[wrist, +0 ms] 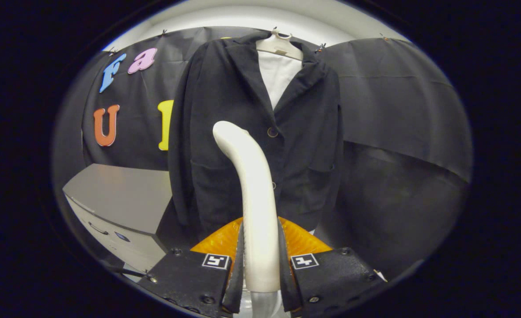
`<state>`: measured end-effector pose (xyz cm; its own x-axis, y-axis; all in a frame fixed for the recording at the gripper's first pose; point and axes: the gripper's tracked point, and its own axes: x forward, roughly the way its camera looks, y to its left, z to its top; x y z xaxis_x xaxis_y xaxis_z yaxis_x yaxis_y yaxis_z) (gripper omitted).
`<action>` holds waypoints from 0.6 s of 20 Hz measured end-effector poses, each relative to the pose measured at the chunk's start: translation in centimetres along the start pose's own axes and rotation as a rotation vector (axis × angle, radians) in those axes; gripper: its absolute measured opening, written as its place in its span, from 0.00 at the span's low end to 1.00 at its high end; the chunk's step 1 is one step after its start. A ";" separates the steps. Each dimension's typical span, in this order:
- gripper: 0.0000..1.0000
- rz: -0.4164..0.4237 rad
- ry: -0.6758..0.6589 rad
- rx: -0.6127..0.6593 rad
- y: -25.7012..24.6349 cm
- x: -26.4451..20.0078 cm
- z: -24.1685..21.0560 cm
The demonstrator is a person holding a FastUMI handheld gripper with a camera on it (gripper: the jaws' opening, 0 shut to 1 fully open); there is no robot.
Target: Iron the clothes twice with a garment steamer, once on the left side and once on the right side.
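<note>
Two fingers of the hand-held gripper [260,269] press on the garment steamer [253,194] from both sides, clenched on its lower handle, one finger on each flank. Steamer is pale, upright between the fingers, rising straight up and curving at the top toward the left, its head [227,132] ending in front of the jacket's chest. Orange ribbed part [302,240] sits behind the steamer's base, just ahead of the fingers, showing on both sides of the handle. Each finger carries a small square marker [305,260] on its top.

Dark jacket [304,145] hangs beyond the steamer on a pale hanger [280,46], front facing the camera, lapels open, white shirt [280,77] visible in the V of the collar. Button [272,131] sits just right of the steamer head; a second one lower down is partly hidden by the handle. Cannot tell whether the steamer head touches the cloth; it overlaps the jacket's left-of-centre front.

Black cloth wall [401,110] behind the jacket. Grey bench [119,194] stands left of the jacket, lower down, with a pale front panel under its top
</note>
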<state>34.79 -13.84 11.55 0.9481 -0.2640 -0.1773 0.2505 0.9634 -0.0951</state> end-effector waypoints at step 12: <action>0.37 0.042 0.145 0.017 -1.2 2.4 -7.9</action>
<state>35.21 -16.02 3.48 0.9197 -0.2264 -0.3209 0.2159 0.9740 -0.0685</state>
